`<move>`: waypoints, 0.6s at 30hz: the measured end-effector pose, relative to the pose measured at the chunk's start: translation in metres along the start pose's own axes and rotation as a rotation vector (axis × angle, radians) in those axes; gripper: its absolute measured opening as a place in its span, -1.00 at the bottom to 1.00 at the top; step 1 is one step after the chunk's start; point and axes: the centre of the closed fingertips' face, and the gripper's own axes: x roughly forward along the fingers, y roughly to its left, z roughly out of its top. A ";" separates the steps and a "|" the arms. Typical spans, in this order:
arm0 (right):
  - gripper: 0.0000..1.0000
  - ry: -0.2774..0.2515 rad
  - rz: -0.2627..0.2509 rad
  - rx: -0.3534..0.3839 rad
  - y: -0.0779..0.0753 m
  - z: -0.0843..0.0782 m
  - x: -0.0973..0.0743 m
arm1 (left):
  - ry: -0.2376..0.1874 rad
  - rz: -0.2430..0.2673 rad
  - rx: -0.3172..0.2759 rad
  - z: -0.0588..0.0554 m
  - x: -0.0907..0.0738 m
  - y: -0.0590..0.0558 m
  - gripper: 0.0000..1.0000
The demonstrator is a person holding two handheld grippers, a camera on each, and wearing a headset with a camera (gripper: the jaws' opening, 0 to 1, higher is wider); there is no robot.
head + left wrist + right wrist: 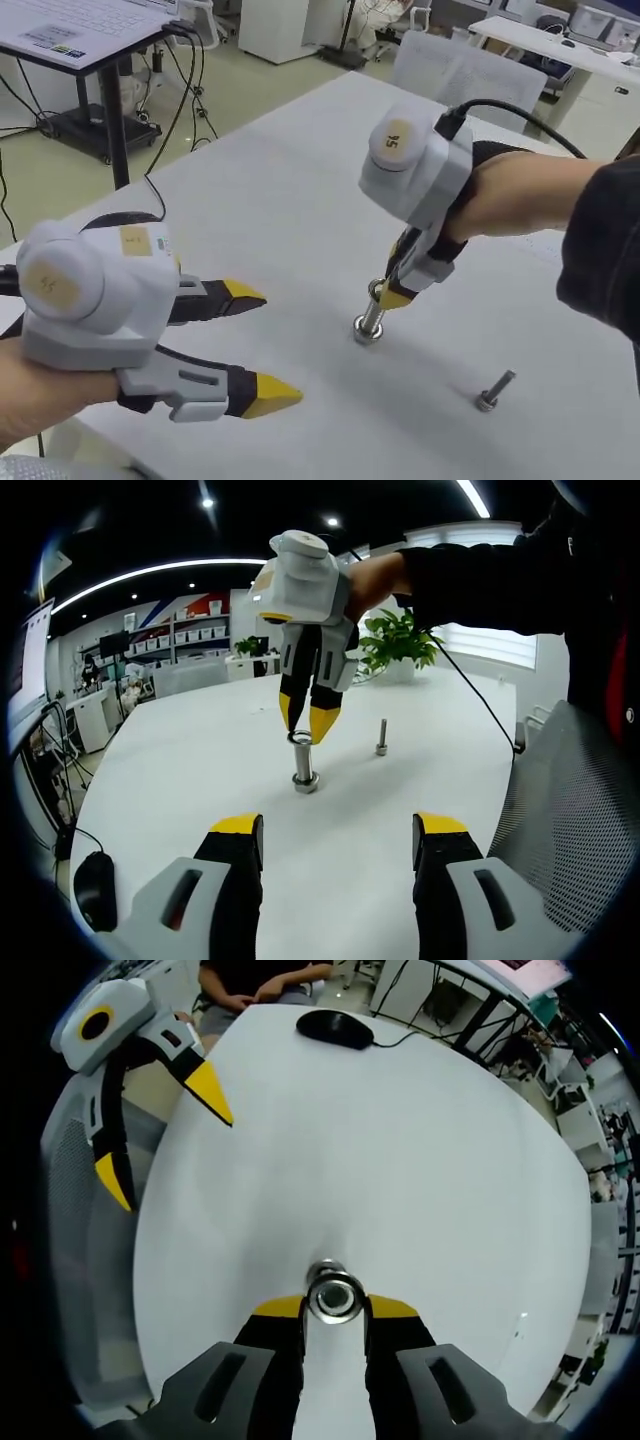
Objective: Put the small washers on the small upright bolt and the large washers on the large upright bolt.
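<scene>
White table (300, 190) — right tongs (392, 297) pinch a washer (336, 1295) atop the large bolt (368, 322); left tongs (281, 345) gape, empty.

- Left gripper (262, 343): held low and roughly level, its jaws spread wide apart.
- Right gripper (393, 297): pointing steeply down, its jaws pinched on a washer (335, 1296).
- Right hand (500, 195): wrapped around that gripper's body, wrist bent downward.

- We see left gripper (272, 345) & right gripper (392, 297): lt-grey bodies, black jaws, yellow tips.
- Tabletop (300, 200): plain white.
- Large bolt (370, 322), small bolt (495, 390), washer (335, 1295): shiny silver.
- Our sleeve (600, 240): black.
</scene>
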 end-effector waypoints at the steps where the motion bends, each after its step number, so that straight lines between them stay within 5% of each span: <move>1: -0.57 0.002 0.001 0.000 0.000 -0.001 0.001 | 0.000 0.000 -0.001 0.000 0.000 0.000 0.19; 18: -0.57 -0.001 0.010 0.015 -0.002 -0.003 0.008 | 0.005 -0.005 -0.009 -0.003 0.001 -0.001 0.20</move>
